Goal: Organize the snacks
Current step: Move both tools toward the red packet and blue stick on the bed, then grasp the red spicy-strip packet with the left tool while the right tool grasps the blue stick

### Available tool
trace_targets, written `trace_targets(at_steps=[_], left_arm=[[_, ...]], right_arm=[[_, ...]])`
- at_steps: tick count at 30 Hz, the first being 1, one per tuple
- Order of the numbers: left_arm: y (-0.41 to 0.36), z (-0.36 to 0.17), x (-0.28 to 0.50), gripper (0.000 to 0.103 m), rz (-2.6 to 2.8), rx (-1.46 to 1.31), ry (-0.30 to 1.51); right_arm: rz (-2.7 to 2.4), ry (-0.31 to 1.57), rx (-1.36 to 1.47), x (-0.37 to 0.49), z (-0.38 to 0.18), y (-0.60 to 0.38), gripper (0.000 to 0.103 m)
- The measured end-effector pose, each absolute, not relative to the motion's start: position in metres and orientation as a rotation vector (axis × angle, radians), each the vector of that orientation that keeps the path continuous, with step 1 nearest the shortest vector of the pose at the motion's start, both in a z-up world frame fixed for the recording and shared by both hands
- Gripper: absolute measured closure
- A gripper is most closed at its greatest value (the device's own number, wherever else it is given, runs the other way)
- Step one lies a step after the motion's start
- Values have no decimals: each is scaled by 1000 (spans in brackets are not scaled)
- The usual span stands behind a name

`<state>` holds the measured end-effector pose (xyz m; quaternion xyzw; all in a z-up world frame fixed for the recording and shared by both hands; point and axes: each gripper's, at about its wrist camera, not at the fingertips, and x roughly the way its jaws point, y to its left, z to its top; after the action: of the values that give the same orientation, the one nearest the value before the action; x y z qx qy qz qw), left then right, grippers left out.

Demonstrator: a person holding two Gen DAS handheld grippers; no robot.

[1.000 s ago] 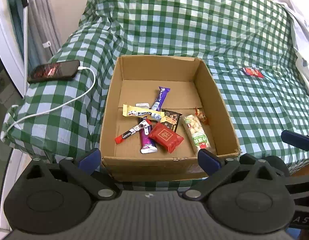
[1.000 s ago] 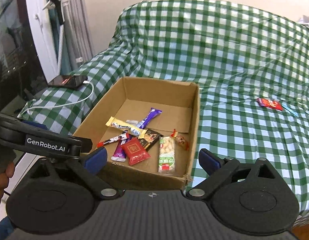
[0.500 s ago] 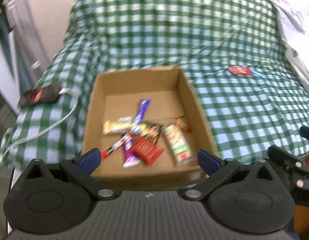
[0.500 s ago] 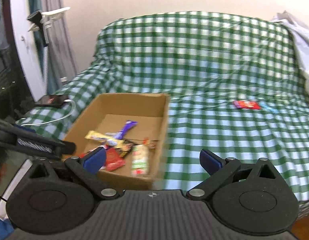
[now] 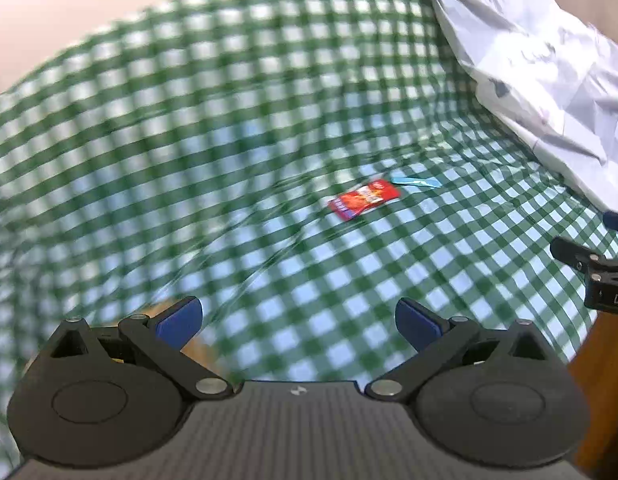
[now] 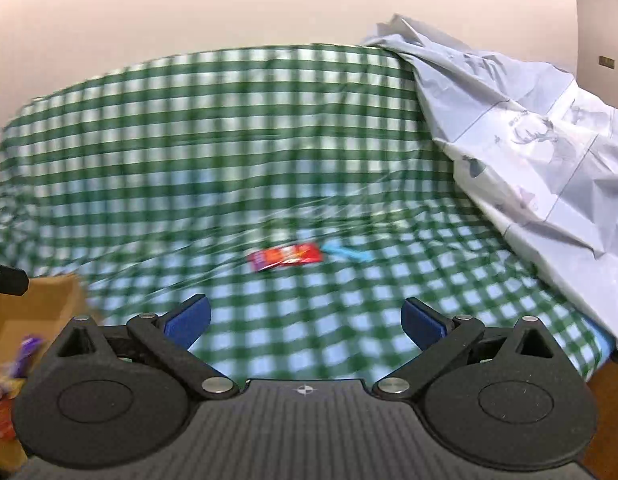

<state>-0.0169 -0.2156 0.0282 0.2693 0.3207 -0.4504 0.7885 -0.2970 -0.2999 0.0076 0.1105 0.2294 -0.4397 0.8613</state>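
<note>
Nearest in each wrist view are the two blue-tipped fingers of that camera's own tool: the left gripper (image 5: 298, 318) has its jaws spread wide with nothing between them, and the right gripper (image 6: 305, 319) is likewise spread and empty, both hanging over the green-and-white checked cloth (image 6: 309, 320) that covers the whole surface. At the right edge of the left wrist view one black part of the other tool (image 5: 589, 270) juts in. At the lower left of the right wrist view sits one cardboard box (image 6: 37, 300), only its corner in frame; a purple wrapper (image 6: 27, 350) and some red and yellow packets show inside it, too blurred and cropped to count. Farther out on the cloth, well apart from the box and ahead of both tools, lies one red snack packet (image 6: 285, 257), flat and on its own; the left wrist view shows the same packet (image 5: 364, 199) slightly turned. Just beside its right end lies one thin light-blue strip (image 6: 347, 252), also flat; whether the two touch is unclear. Beyond them, at the right, one crumpled pale plastic sheet (image 6: 529, 152) with faint grey printing drapes over the far corner of the cloth, and a plain wall (image 6: 229, 0) rises behind.
</note>
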Motion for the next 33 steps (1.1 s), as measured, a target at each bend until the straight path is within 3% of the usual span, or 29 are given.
trace_targets(at_steps=[10,20,21,22,23,24,25,26,27,29,33], left_arm=[[-459,-131,68,0,-1098,750,731],[-587,-225,106,1,-1218,894,747],[-584,-223,109,7,-1234,848,754],[-580,-222,114,26,-1263,799,799],[-574,-220,118,35,-1260,754,830],[-568,-218,120,41,-1257,731,842],[-560,-215,120,50,-1274,714,854],[-552,-213,119,55,-1279,706,864],[-543,-210,117,57,-1272,704,880],[-518,-205,111,62,-1270,679,919],[-457,-187,81,63,-1247,693,909]], right_arm=[[-899,610,231,-202,-117,-537,2],[-794,721,236,-107,-222,-673,3],[-777,697,230,-110,-225,-676,1],[-765,679,216,-112,-227,-677,3],[-750,668,215,-116,-226,-676,12],[-741,648,212,-120,-225,-674,37],[-745,637,204,-123,-223,-670,54],[-747,640,211,-125,-221,-666,83],[-753,647,237,-128,-219,-664,100],[-758,654,290,-135,-217,-654,100],[-722,661,326,-155,-212,-601,100]])
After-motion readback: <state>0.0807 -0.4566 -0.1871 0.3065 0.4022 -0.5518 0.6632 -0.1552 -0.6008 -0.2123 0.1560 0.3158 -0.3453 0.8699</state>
